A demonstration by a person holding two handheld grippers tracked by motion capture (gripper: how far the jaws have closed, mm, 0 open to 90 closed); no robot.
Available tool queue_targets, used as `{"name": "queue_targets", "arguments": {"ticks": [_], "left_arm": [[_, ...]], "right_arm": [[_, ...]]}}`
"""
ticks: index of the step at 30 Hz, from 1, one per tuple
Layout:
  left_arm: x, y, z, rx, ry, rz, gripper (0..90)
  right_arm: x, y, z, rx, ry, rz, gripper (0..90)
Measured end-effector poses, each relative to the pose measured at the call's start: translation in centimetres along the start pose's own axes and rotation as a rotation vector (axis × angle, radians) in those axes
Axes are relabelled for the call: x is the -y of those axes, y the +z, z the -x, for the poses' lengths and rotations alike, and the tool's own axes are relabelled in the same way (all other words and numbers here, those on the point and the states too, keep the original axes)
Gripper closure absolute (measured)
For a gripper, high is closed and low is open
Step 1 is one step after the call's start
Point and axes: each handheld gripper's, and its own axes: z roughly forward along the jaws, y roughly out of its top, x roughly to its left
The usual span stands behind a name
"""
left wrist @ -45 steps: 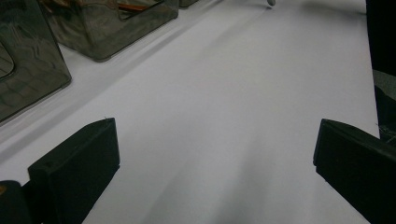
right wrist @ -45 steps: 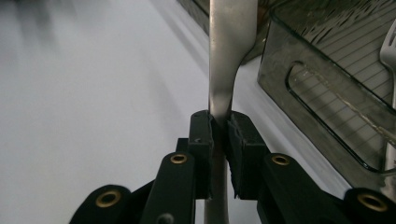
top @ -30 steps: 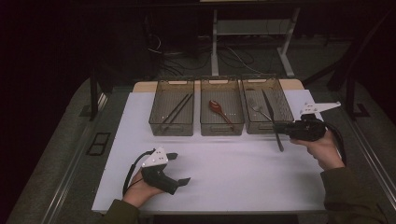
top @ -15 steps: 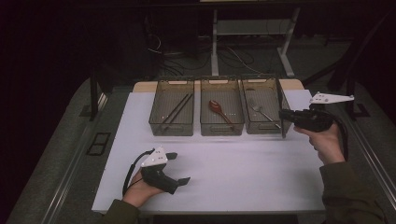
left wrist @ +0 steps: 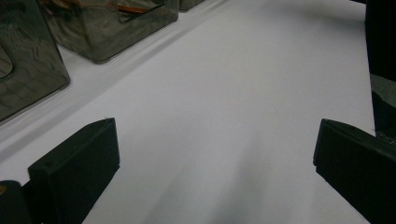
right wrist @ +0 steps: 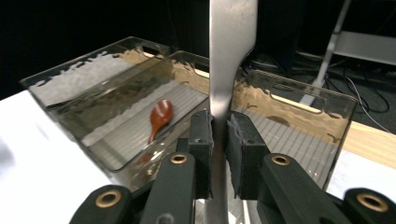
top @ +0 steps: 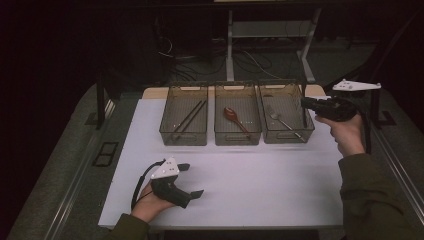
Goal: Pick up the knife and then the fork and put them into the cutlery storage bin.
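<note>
Right gripper (right wrist: 219, 140) fingers clamped on knife (right wrist: 231, 56), blade upright, at right end of right tray (top: 286, 120), nearer hand for drop; left gripper (left wrist: 210, 154) fingers wide, empty, on bench (top: 260, 185).

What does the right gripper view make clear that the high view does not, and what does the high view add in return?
Right gripper view: the right gripper has its pads pressed on a flat metal utensil, which runs on past the jaws.
High view: dark chopsticks lie in the left tray, a fork lies in the right tray, and the left gripper, with its jaws open, is low over the white table.
Both: the three clear trays stand in a row, with the red spoon in the middle one.
</note>
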Motion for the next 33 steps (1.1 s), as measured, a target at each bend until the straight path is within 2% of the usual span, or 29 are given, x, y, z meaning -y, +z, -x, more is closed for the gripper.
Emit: {"name": "queue_targets", "arguments": {"ticks": [9,16,19,26,33], "left_arm": [[0.0,0.0,0.0,0.0,-0.003,0.0,0.0],[0.0,0.0,0.0,0.002,0.0,-0.001,0.0],[0.0,0.0,0.0,0.003,0.0,-0.001,0.0],[0.0,0.1,0.1,0.003,0.001,-0.003,0.0],[0.0,0.2,0.1,0.005,0.002,-0.005,0.0]], "right_arm": [[0.1,2.3,1.8,0.047,0.038,-0.046,79.1],[0.8,3.7,2.7,0.066,0.051,-0.121,79.2],[1.1,4.2,2.8,0.077,0.044,-0.157,79.1],[1.8,5.2,3.0,0.08,0.064,-0.245,79.1],[2.2,6.1,3.4,0.103,0.081,-0.331,79.1]]}}
